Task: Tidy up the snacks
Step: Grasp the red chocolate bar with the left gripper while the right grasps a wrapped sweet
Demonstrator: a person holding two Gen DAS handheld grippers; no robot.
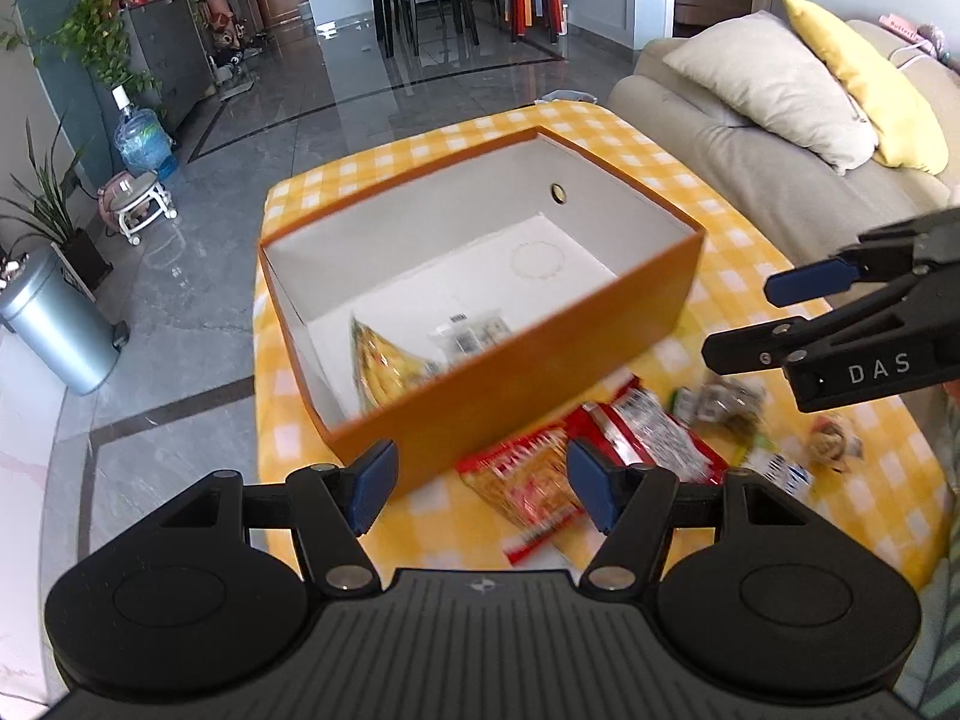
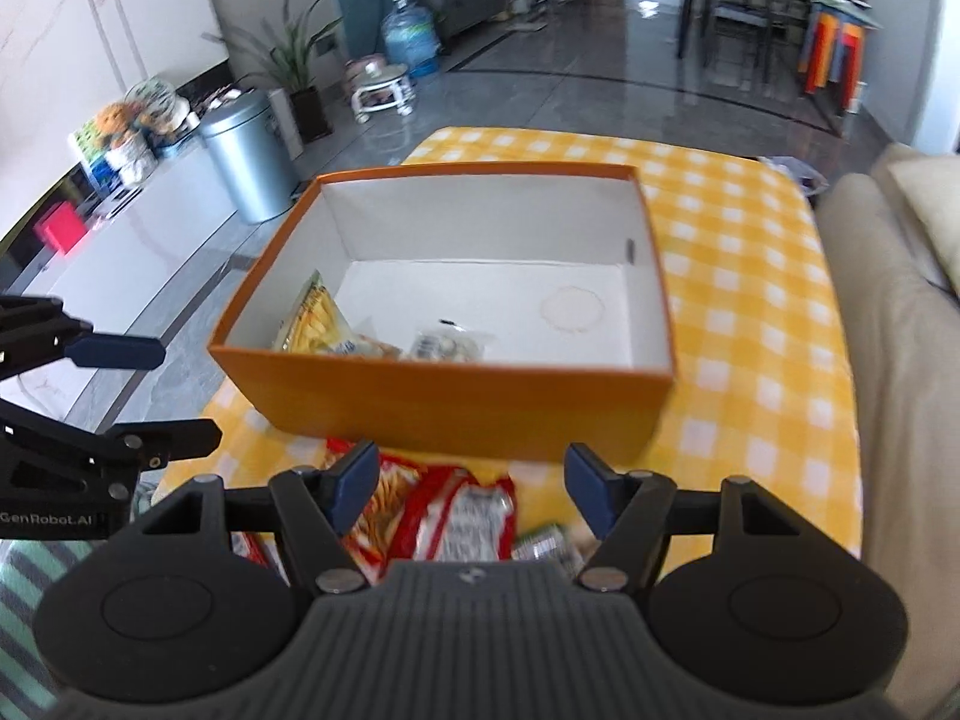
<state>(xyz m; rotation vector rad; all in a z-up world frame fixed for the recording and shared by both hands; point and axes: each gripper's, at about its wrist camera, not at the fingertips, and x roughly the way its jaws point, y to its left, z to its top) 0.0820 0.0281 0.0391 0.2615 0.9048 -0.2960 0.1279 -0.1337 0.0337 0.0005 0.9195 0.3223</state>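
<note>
Left wrist: left tongs empty, apart, above red snack packets, orange box behind.

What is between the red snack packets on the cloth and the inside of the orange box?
Only the box's near wall. The red packets lie on the checked cloth just in front of it, so they must be lifted over the rim. The orange box is open, with free floor inside.

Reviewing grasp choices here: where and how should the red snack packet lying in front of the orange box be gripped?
Probably the red snack packet is best taken from above, by its crimped end nearest the orange box. It lies flat on the checked cloth, overlapping the noodle packet, so a thin raised edge suits pinching.
</note>
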